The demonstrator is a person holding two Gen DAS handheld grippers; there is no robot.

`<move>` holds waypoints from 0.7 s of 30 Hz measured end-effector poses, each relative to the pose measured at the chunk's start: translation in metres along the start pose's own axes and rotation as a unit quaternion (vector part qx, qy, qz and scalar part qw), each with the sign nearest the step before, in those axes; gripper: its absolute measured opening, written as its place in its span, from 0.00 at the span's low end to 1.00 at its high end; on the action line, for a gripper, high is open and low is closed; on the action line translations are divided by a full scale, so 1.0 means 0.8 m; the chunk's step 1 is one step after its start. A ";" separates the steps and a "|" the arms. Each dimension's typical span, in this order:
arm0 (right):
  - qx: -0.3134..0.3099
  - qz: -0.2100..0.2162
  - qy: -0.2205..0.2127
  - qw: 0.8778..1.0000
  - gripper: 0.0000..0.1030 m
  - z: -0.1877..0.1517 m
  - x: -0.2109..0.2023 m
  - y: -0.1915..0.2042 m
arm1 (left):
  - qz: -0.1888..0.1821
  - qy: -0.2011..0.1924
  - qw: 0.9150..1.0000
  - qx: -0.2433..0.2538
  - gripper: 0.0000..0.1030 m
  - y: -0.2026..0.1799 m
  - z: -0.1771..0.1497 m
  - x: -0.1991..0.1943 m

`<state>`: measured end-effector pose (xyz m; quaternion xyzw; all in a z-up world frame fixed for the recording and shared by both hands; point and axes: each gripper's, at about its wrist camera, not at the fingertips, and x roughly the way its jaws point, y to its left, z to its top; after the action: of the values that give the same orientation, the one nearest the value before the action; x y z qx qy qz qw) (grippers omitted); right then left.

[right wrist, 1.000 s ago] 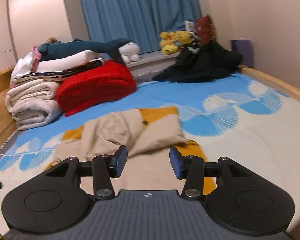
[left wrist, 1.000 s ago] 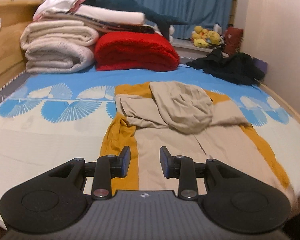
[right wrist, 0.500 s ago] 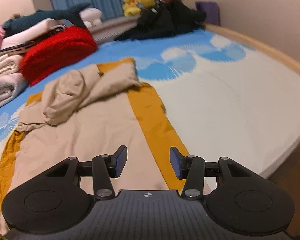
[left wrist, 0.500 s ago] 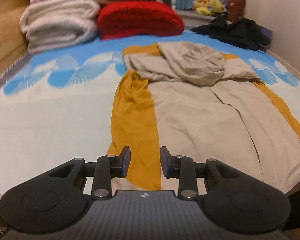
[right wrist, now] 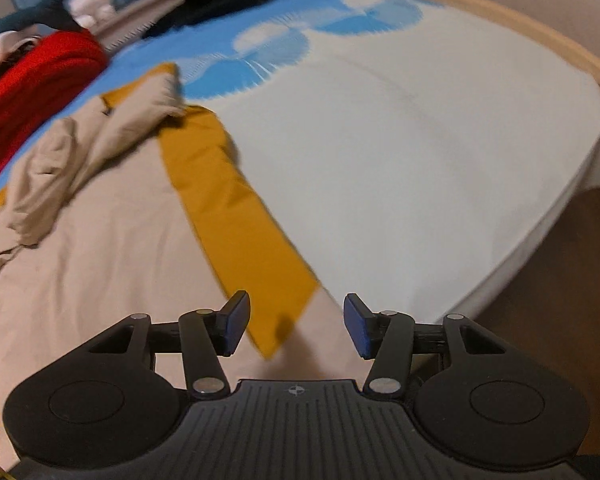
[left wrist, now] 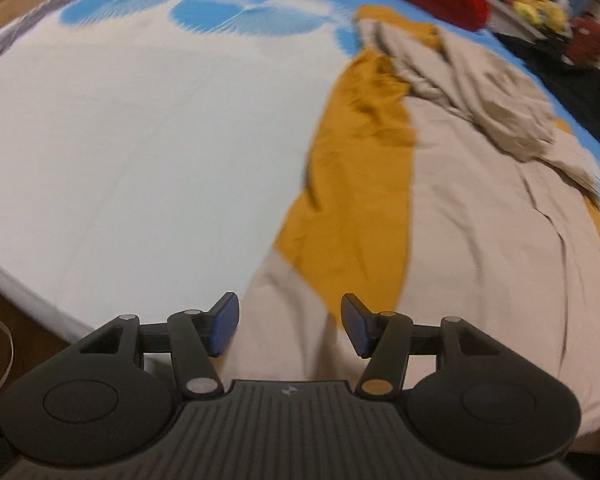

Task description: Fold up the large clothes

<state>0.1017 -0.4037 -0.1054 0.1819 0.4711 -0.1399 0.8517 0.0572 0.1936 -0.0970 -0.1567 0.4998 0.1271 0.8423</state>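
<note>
Bed (left wrist: 120,140): white sheet with blue fan print toward its far edge. Beige-and-mustard garment (left wrist: 480,240), large, spread lengthwise from the near edge, hood and sleeves bunched at its far end. Red folded blanket (right wrist: 32,84) by the far edge. Left gripper (left wrist: 289,328): over the garment's near left hem, jaws wide, just opened further, gripping nothing. Right gripper (right wrist: 296,326): over the near right hem, same.

Both the left gripper (left wrist: 289,324) and the right gripper (right wrist: 296,324) are tilting down from the room toward the near hem of the beige-and-mustard garment (left wrist: 480,216), jaws having just been opening, with nothing gripped between either pair.
</note>
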 end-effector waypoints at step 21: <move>-0.044 -0.005 0.068 0.997 0.27 -0.016 0.025 0.011 | -0.002 0.039 0.999 0.006 0.37 -0.001 -0.018 0.011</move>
<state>0.1062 -0.3915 -0.1270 0.1510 0.5349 -0.1105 0.8239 0.0505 0.1877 -0.1113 -0.1574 0.5327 0.1161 0.8234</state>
